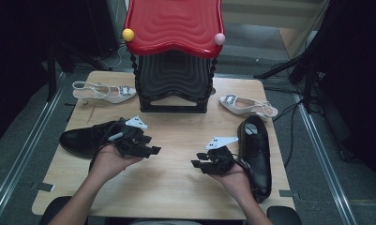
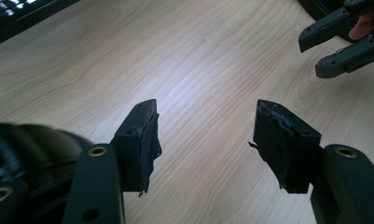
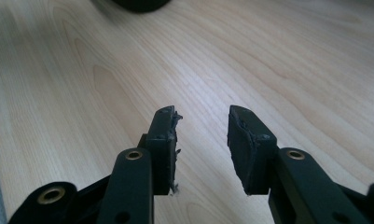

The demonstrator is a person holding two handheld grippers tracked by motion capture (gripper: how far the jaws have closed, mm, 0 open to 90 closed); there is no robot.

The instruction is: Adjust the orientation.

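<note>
Hovering over the middle of the pale wooden table (image 1: 176, 183), both hand-held tools point toward each other with bare wood between them. Left gripper (image 1: 148, 146): jaws spread wide, nothing between them; in the left gripper view (image 2: 205, 140) only wood grain shows in the gap. Right gripper (image 1: 198, 163): jaws parted too, a narrower gap, nothing held; the right gripper view (image 3: 202, 140) looks along them at plain tabletop.

Glossy black leather lace-up shoe (image 1: 85, 138) lies on its side at the table's left edge, just behind the left hand (image 1: 109, 161). Its mate, a second black leather shoe (image 1: 257, 150), lies lengthwise along the right edge, just beside the right hand (image 1: 233, 177).

Farther back: a stack of black ribbed plastic stools topped by a red one (image 1: 175, 28), with a pale beige slingback heel with a jewelled buckle (image 1: 103, 91) to its left and a matching beige slingback heel (image 1: 246, 105) to its right.
</note>
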